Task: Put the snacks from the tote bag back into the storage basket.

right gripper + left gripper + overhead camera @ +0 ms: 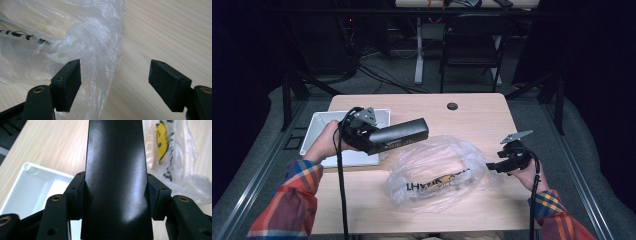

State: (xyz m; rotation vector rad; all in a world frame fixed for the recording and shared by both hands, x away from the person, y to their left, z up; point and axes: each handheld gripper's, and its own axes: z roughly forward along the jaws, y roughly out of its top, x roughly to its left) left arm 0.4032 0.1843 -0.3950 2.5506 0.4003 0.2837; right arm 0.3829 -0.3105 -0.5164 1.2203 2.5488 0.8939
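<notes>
A long black box (pixel 401 134) is clamped between the pads of my left gripper (pixel 377 142) and sticks out to the right, held above the table near the white tray (pixel 319 127). In the left gripper view the black box (pixel 116 180) runs up between the two pads (pixel 158 197). A clear plastic bag (pixel 437 172) with black lettering and a yellow mark lies crumpled in the middle of the table. My right gripper (pixel 493 167) is at the bag's right edge, open. In the right gripper view the plastic bag (pixel 97 42) lies beside the left pad (pixel 67 83), with my right gripper (pixel 115 85) wide apart over bare wood.
The light wooden table (pixel 482 120) has a round black cable hole (pixel 452 106) near its far edge. A dark chair (pixel 472 45) and a white desk leg (pixel 418 50) stand beyond the table. Cables trail from both grippers toward the front edge.
</notes>
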